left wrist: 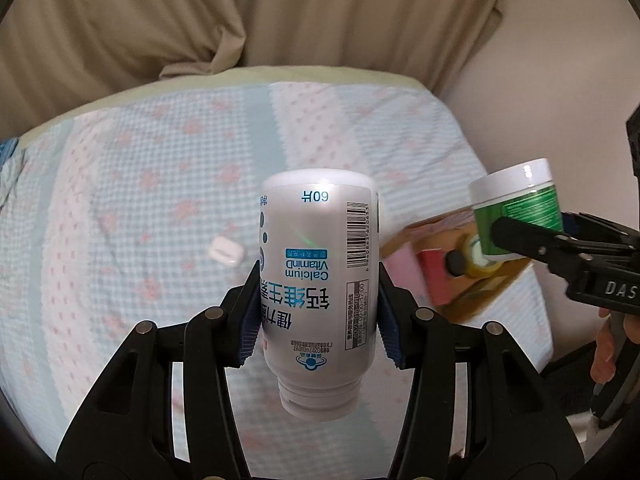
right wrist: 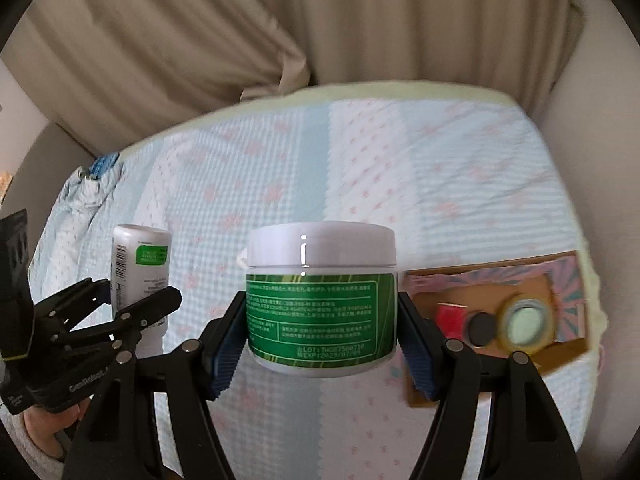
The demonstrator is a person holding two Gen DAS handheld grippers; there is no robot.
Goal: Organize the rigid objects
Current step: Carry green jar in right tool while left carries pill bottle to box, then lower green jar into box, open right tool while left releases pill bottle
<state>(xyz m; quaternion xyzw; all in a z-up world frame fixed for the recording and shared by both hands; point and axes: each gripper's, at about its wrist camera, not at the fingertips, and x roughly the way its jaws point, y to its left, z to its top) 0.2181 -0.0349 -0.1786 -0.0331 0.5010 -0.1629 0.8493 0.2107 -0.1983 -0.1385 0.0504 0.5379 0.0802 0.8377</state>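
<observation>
Two blue pads of the left gripper (left wrist: 318, 312) pinch a white bottle (left wrist: 318, 280), upside down, above the bed (left wrist: 120, 200). Right wrist view: the right gripper (right wrist: 322, 328) pinches a green jar (right wrist: 322, 300) beside a cardboard box (right wrist: 560, 352).

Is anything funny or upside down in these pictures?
Yes. The white vitamin bottle in the left gripper is held upside down: its cap end points toward the camera and its writing reads flipped. The green jar in the right gripper sits upright. Nothing looks spilled or broken.
</observation>
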